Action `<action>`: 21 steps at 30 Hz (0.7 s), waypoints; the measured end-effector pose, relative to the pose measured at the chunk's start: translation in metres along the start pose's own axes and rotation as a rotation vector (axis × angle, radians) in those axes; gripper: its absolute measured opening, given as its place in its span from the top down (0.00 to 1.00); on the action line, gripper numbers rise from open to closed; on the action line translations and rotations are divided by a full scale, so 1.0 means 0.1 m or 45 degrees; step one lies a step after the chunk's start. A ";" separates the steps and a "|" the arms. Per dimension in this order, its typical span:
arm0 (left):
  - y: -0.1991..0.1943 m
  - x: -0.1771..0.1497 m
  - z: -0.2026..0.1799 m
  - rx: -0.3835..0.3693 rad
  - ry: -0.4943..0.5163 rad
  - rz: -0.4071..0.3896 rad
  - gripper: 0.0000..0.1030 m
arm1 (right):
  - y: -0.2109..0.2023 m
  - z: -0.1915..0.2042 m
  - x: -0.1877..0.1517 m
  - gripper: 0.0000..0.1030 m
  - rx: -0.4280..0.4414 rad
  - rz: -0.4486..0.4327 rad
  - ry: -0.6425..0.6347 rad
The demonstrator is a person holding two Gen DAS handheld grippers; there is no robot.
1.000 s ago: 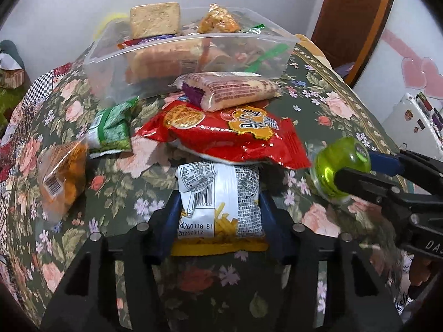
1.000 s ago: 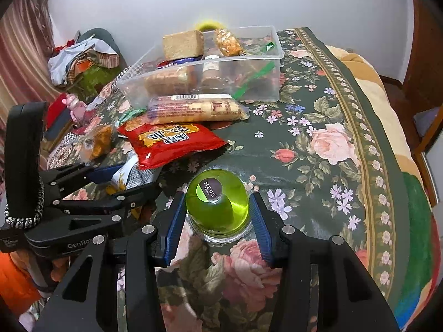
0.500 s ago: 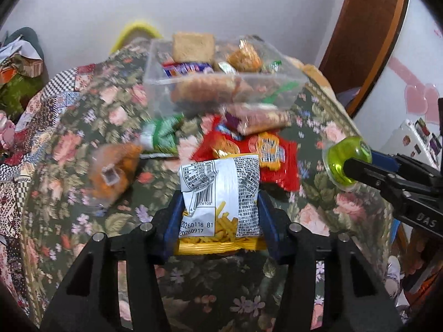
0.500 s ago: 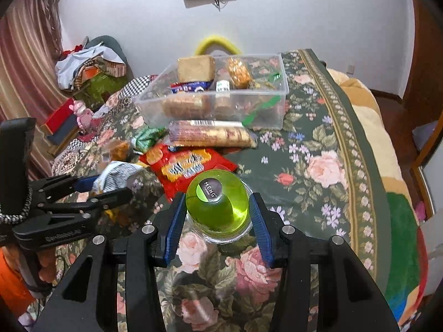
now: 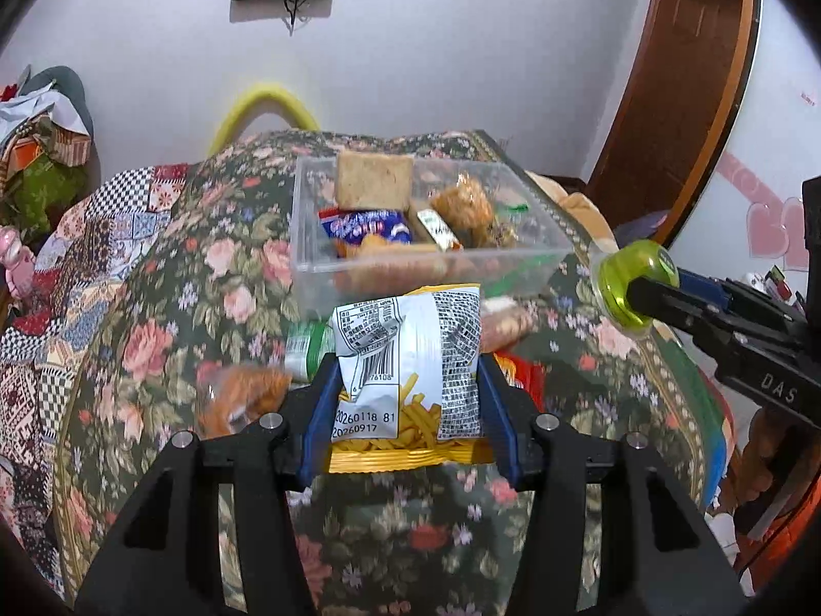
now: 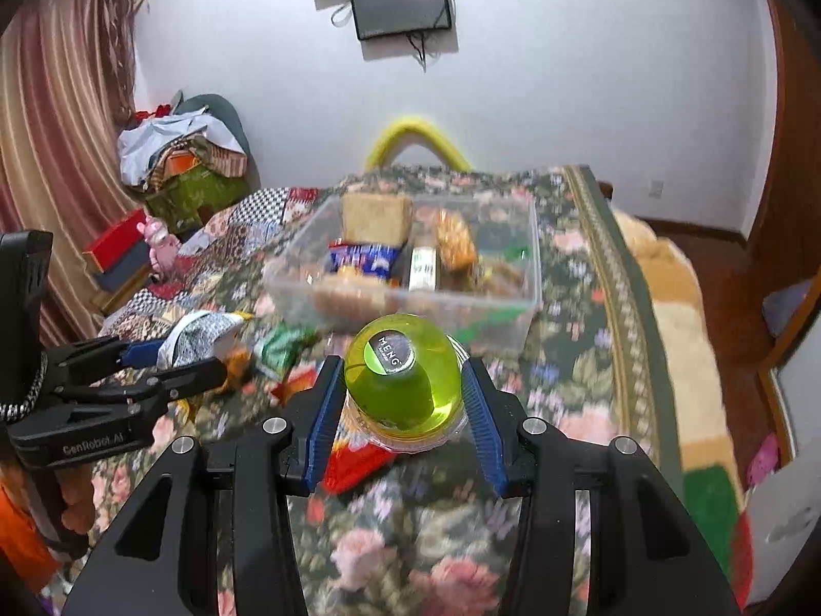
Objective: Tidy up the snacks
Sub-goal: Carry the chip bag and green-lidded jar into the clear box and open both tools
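Note:
My left gripper [image 5: 408, 385] is shut on a white and yellow chip bag [image 5: 408, 354] and holds it in the air in front of the clear plastic box [image 5: 308, 236]. My right gripper [image 6: 403, 385] is shut on a green jelly cup [image 6: 403, 385], also lifted above the floral cloth; the cup also shows in the left wrist view [image 5: 628, 285]. The clear box [image 6: 531, 256] holds several snacks. A red snack bag [image 6: 354, 462] lies under the cup, and a green packet [image 6: 279, 349] and an orange packet [image 5: 241, 392] lie on the cloth.
A floral cloth [image 5: 154, 333] covers the table, with a patchwork cloth [image 5: 77, 277] at the left. A pile of clothes and boxes [image 6: 179, 164] stands at the back left. A wooden door [image 5: 687, 77] is at the right. A yellow chair back [image 6: 415, 136] rises behind the table.
Both grippers have risen and pulled back with their loads, so the table and the box look lower and farther off. The chip bag and the jelly cup are off the cloth.

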State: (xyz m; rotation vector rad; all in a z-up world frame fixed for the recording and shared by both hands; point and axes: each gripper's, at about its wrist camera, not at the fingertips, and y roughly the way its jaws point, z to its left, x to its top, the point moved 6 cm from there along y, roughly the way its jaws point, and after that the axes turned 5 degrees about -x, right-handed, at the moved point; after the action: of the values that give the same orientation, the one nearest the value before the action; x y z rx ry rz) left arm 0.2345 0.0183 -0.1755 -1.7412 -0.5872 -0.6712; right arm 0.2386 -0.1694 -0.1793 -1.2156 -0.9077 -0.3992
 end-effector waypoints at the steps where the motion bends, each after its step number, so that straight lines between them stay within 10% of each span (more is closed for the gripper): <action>1: 0.03 0.05 0.01 0.002 -0.001 -0.007 0.50 | 0.02 -0.01 0.05 0.58 -0.004 -0.010 -0.001; 21: 0.74 0.82 0.36 0.017 -0.042 -0.047 0.50 | 0.63 -0.20 0.43 0.58 -0.011 -0.016 0.019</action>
State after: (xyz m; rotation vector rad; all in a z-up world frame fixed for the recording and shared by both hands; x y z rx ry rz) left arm 0.3489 0.0387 -0.1761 -1.7358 -0.6468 -0.6640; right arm 0.3162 -0.1581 -0.1862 -1.2141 -0.9021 -0.4216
